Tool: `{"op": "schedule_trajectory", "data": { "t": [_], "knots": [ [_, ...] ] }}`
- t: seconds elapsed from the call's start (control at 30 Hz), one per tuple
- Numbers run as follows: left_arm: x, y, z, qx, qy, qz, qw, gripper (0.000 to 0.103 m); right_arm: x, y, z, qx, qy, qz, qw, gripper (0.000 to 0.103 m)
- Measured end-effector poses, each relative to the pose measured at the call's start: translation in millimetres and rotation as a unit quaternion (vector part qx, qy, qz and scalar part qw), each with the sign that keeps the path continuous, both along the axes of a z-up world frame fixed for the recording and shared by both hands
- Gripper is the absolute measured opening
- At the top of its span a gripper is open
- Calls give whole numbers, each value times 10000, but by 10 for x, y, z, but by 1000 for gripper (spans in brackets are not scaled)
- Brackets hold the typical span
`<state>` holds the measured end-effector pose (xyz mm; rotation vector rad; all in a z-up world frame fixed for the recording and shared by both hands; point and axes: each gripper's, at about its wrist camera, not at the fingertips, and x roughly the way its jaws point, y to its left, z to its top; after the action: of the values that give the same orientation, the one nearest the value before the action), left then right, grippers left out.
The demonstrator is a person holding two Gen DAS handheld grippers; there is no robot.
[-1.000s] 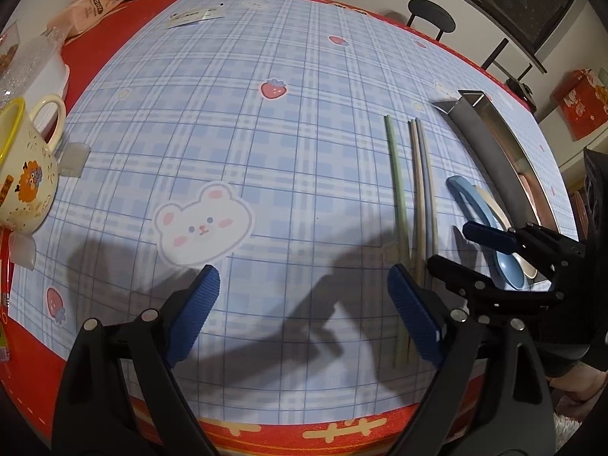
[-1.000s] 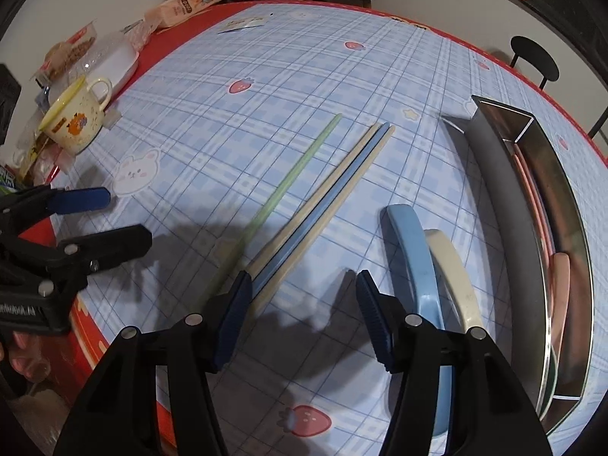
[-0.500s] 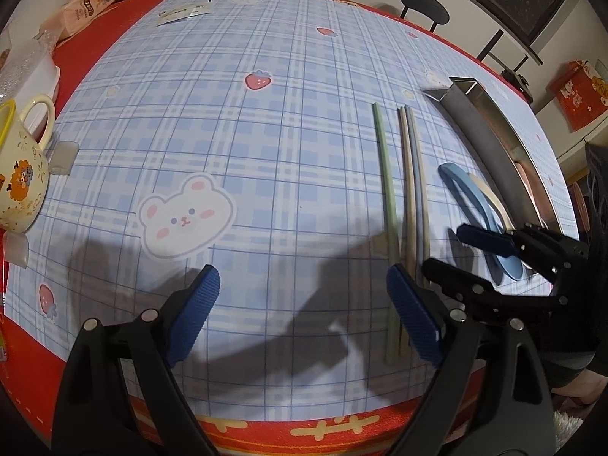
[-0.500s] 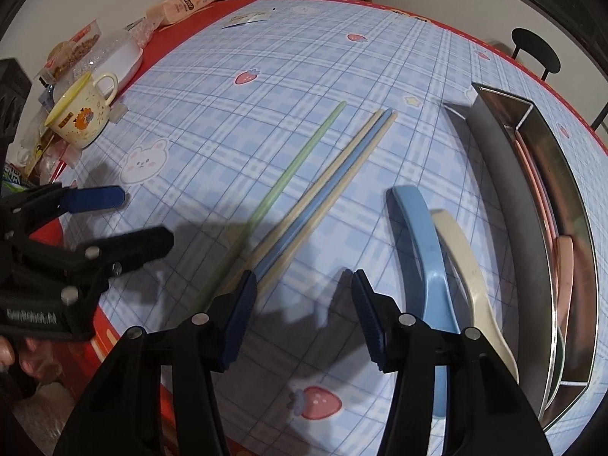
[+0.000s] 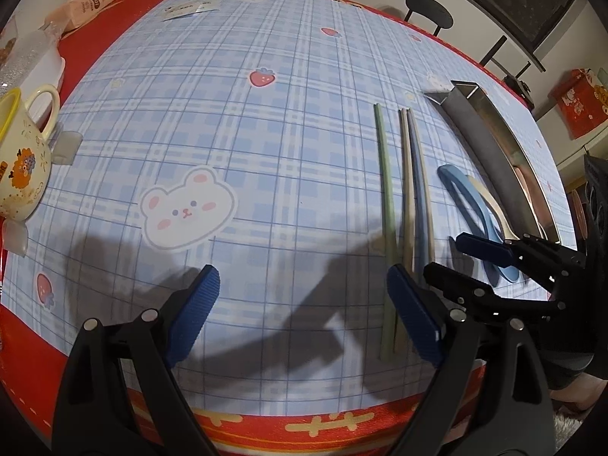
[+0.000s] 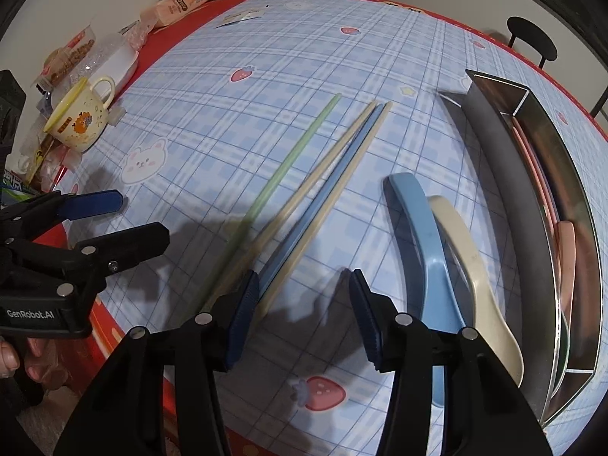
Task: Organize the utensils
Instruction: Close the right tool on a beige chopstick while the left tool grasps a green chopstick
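Observation:
Several chopsticks lie side by side on the plaid tablecloth: a green one, a blue one and two cream ones. To their right rest a blue spoon and a cream spoon. A long steel tray at the right holds pink utensils. My right gripper hovers open over the near ends of the chopsticks. Its left pad sits over the blue one, and nothing is pinched. My left gripper hangs wide open over bare cloth, left of the chopsticks.
A yellow-rimmed mug stands at the table's left edge, with snack packs and a white container behind it. A black stool stands beyond the far edge. The red table border runs close under both grippers.
The right gripper's jaws have narrowed a little and it has edged closer over the chopsticks' near ends. The left gripper has held its place, still wide open.

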<state>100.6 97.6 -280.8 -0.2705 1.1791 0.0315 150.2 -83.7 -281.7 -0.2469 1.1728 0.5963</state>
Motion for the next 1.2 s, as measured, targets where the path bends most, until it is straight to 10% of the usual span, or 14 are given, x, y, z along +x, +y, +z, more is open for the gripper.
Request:
{"op": "schedule_trajectory", "data": {
  "t": [0.6,0.9,1.2],
  "knots": [
    [-22,-42,-16,18,24,-78,10000,88,10,16,14,-139,-30,-60,9999,42],
    [-14,-62,-43,-75,133,-171,9997,60,102,-31,-14,-376,-302,-138,9987,10],
    [184,-244,-30,-365,64,-618,9974,30,55,-276,-10,49,33,-367,9993,7]
  ]
}}
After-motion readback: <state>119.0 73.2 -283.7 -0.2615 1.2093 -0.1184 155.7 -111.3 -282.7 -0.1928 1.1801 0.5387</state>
